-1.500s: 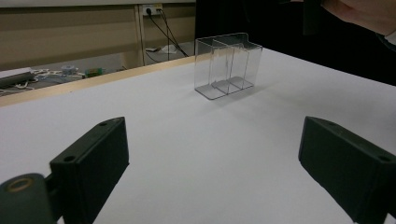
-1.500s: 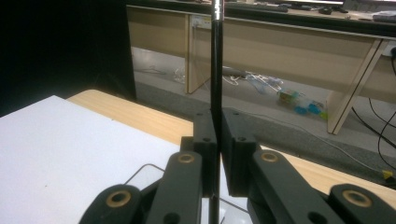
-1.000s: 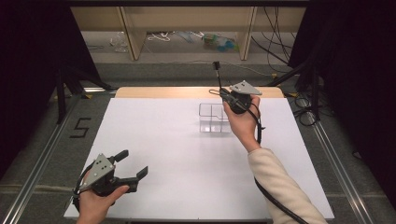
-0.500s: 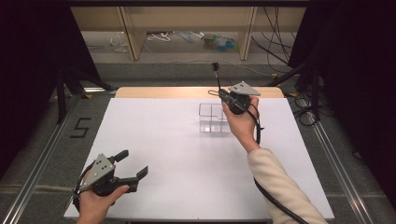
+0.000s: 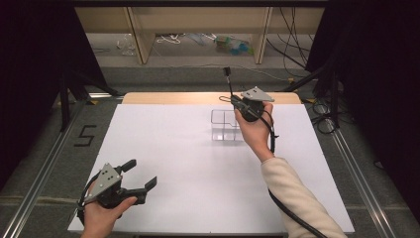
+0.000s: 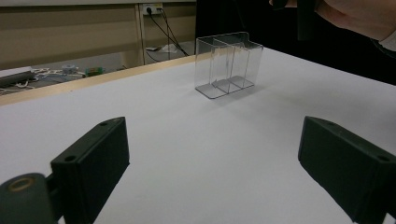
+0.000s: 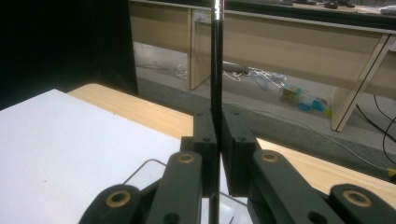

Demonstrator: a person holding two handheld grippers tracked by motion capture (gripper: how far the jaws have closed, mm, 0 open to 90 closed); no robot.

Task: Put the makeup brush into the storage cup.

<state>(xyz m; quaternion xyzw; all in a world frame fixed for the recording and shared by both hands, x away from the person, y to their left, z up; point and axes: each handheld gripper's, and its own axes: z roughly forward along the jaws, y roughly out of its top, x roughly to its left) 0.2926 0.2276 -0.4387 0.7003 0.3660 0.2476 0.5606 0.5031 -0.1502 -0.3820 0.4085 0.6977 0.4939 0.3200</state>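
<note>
At the far middle of the white worktop (image 5: 188, 148) stands a clear plastic holder (image 5: 224, 125), an upright box split by an inner wall into two compartments, both of which look empty in the left gripper view. It sits well inside the white sheet, a little short of the bare wooden strip (image 5: 173, 97) along the worktop's far edge.

Just beside the holder, on its right and raised above it, the right hand (image 5: 255, 133) holds the right gripper (image 5: 233, 101). Its fingers are pressed together on a thin black pen (image 5: 228, 82), which stands nearly upright between them; in the right gripper view the pen's shaft runs from below the fingers up past the top of the picture, with a pale band near its upper end. The rounded rim of the holder shows directly beneath the fingers there. A black cable (image 5: 277, 198) trails from this gripper along the sleeve.

Near the front left corner of the worktop, well apart from the holder, the left hand (image 5: 101, 213) holds the left gripper (image 5: 140, 174) low over the sheet. Its fingers (image 6: 91, 158) are spread wide with nothing between them, and they point across the worktop toward the holder.
</note>
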